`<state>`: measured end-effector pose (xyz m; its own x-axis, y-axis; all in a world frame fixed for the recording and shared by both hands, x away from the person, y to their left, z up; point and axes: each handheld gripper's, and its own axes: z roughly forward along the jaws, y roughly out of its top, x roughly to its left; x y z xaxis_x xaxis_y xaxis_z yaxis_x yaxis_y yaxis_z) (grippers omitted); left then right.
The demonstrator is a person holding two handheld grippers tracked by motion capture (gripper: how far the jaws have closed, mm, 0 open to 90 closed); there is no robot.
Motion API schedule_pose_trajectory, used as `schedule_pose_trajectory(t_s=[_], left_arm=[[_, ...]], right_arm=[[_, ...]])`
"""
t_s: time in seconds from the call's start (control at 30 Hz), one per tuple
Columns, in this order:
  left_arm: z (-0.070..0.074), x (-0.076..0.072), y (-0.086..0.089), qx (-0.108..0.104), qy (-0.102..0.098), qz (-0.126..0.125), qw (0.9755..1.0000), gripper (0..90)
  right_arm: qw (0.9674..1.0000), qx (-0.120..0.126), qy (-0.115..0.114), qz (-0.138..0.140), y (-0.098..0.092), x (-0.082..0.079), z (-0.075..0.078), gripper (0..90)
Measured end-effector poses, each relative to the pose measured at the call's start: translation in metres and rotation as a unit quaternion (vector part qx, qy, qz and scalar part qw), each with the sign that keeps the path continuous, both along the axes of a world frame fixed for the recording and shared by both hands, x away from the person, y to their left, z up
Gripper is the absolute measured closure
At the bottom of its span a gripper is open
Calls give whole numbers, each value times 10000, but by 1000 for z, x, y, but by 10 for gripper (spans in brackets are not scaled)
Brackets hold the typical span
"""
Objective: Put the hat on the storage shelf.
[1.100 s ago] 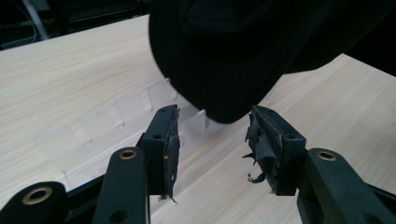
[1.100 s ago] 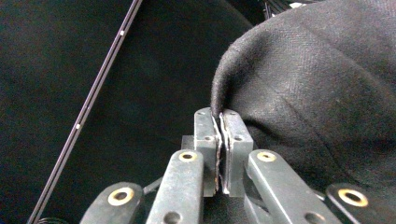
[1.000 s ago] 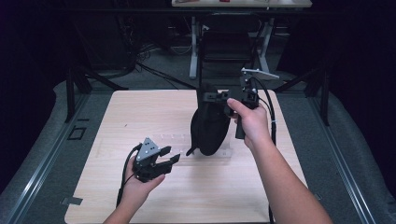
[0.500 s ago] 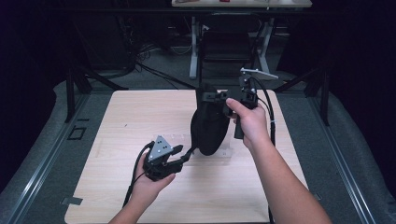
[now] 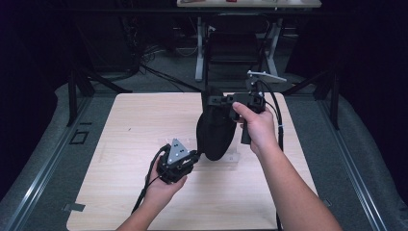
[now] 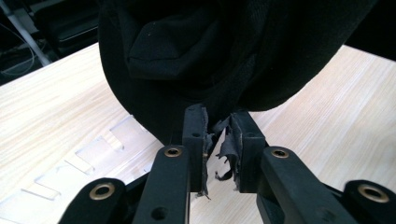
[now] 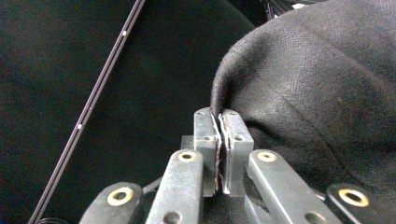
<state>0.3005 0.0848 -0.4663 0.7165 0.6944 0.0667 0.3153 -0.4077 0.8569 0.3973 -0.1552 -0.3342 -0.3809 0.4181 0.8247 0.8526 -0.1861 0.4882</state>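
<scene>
While the right gripper (image 5: 219, 103) pinches the black cloth bag's (image 5: 215, 134) top edge (jaws closed), the left gripper (image 5: 195, 157), slightly parted, meets its bottom.

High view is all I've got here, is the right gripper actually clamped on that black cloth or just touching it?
Observer: Clamped. In the right gripper view the right gripper is shut on a folded edge of the black cloth.
Operator: And the left one, has it grabbed the bottom?
Observer: Not yet. In the left gripper view the left gripper is open, with a gap between its fingers at the cloth's lower edge.
Operator: Are the pads okay?
Observer: They look frayed; torn black strips hang in that gap.
</scene>
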Motion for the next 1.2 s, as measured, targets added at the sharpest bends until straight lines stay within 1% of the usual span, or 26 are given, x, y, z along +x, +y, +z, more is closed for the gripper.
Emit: schedule_pose_trajectory(t_s=[0.1, 0.27, 0.33, 0.37, 0.4, 0.43, 0.47, 0.53, 0.57, 0.67, 0.73, 0.77, 0.8, 0.83, 0.9, 1.0, 1.07, 1.17, 1.2], left_arm=[[-2, 0, 1, -54, 0, 4, 10000, 796], [-2, -2, 1, -15, -58, 5, 10000, 798], [-3, -2, 2, 2, -86, 15, 10000, 802], [-3, -2, 3, -1, -81, 9, 10000, 806], [-3, -2, 3, -1, -81, 9, 10000, 807], [-3, -2, 3, 0, -87, 2, 10000, 807], [-3, -2, 4, 12, -87, -14, 10000, 807], [-3, -2, 5, -6, -94, -4, 10000, 809], [-4, -2, 6, 3, -117, 4, 9999, 812], [-5, -2, 7, 29, -137, 1, 9999, 816], [-5, -2, 9, 35, -142, 12, 9999, 819], [-5, -2, 10, 90, -149, 19, 9998, 824], [-5, -2, 10, 90, -149, 19, 9998, 828], [-6, -3, 11, 117, -163, 29, 9998, 832], [-6, -2, 13, 174, -179, 73, 9997, 840], [-7, -2, 16, 167, -159, 97, 9997, 845], [-8, -1, 19, 146, -121, 117, 9998, 848], [-10, 0, 24, 170, -83, 146, 9997, 849], [-12, 1, 26, 205, -42, 180, 9996, 849]], right_arm=[[10000, 87, 2, -39, -2, -3, -1, 840], [9998, 184, -50, -10, -7, -6, 1, 797], [9997, 232, -63, 7, -9, -8, 1, 774], [9996, 246, -115, -5, -13, -12, 0, 759], [9996, 246, -115, -5, -13, -12, 0, 759], [9996, 216, -163, -47, -18, -15, -1, 745], [9996, 216, -163, -47, -18, -15, -1, 745], [9995, 138, -249, -131, -24, -19, -2, 733], [9994, 86, -287, -153, -30, -21, -3, 724], [9992, 83, -315, -223, -36, -24, -4, 714], [9989, -19, -374, -279, -41, -28, -6, 701], [9980, -175, -477, -366, -45, -31, -8, 684], [9980, -175, -477, -366, -45, -31, -8, 684], [9974, -259, -530, -407, -48, -34, -11, 677], [9972, -261, -553, -440, -51, -37, -14, 664], [9969, -277, -561, -471, -56, -39, -17, 663], [9971, -256, -537, -477, -57, -39, -18, 663], [9971, -250, -523, -503, -63, -40, -21, 663], [9970, -238, -510, -527, -64, -41, -22, 663]])
